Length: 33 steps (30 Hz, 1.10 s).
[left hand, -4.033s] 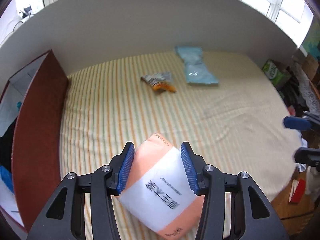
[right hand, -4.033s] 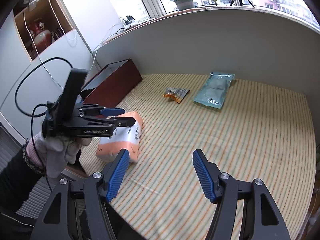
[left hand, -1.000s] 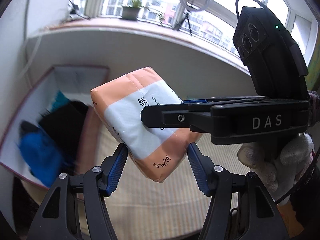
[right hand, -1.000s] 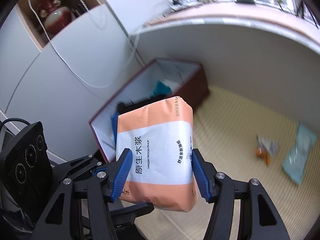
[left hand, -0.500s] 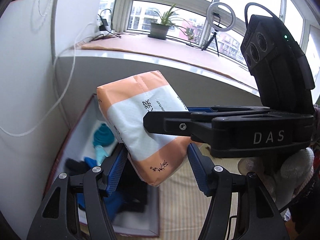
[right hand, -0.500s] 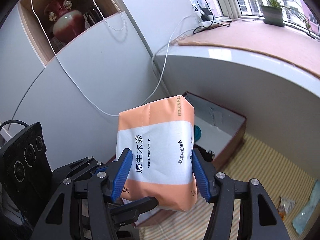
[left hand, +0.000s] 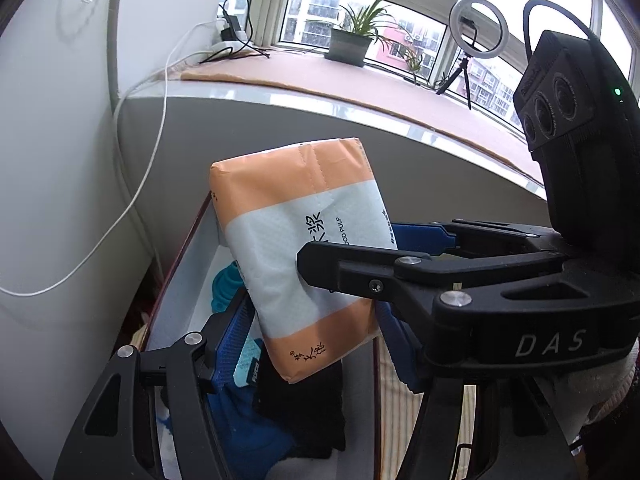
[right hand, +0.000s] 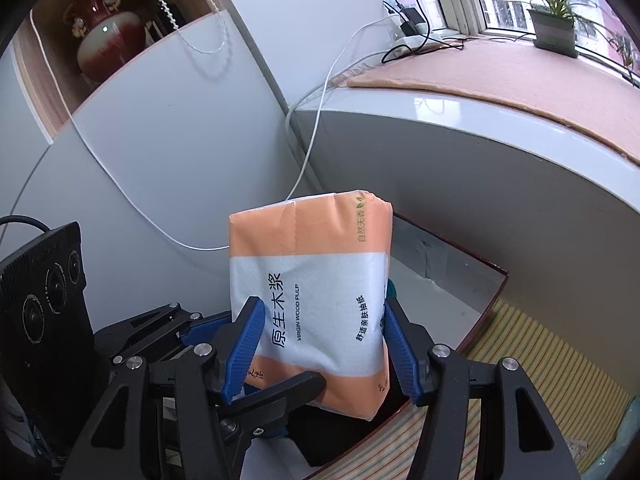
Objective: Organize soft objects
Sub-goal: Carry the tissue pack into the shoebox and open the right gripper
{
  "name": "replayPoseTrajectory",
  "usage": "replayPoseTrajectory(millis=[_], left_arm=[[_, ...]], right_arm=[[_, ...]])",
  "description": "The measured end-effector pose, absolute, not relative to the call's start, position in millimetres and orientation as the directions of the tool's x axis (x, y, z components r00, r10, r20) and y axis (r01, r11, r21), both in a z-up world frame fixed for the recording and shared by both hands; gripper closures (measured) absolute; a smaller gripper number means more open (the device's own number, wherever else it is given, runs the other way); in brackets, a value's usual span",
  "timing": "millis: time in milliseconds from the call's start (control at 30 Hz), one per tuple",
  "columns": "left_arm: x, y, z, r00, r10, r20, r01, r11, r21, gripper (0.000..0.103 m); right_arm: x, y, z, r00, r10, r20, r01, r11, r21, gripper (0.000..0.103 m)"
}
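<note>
One orange-and-white plastic-wrapped tissue pack (right hand: pixel 310 300) is clamped by two tools, the left gripper (left hand: pixel 308 334) and the right gripper (right hand: pixel 322 346), above the near end of one brown, white-lined open box (left hand: pixel 182 272). The box's contents are largely hidden by the pack: only blue cloth (left hand: pixel 244 432), dark cloth (left hand: pixel 308 404) and something teal (left hand: pixel 226 286) can be made out

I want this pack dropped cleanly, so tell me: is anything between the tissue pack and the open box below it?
Nothing visible blocks the drop. The tissue pack hangs over the open box, clamped by the left gripper and the right gripper. Only clothes already lying inside sit beneath it, so it would land on them.
</note>
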<state>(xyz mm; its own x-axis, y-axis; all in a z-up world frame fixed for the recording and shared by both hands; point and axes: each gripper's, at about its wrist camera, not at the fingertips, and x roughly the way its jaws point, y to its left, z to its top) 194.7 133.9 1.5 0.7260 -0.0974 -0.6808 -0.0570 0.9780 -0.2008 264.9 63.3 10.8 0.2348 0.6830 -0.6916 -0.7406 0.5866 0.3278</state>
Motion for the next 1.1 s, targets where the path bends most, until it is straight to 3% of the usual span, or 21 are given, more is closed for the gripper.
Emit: replayPoseTrajectory(millis=[233,433,1100], left_arm=[[215,138,-10,0.710,0.012,-0.704,-0.122,0.987,-0.106,0.041],[209,147,-13,0.710,0.041,-0.703,-0.153,0.983,-0.098,0.041],[162,108,1,0.748,-0.047,-0.662,-0.084,0.983,-0.164,0.041]], right_arm=[[278,66,7,0.317,0.639,-0.700,-0.722,0.641,0.258,0.047],[284,53,7,0.335,0.638,-0.693,-0.696,0.663,0.275,0.046],[240,-50,-7,0.411,0.581,-0.702,-0.641,0.732,0.231,0.038]])
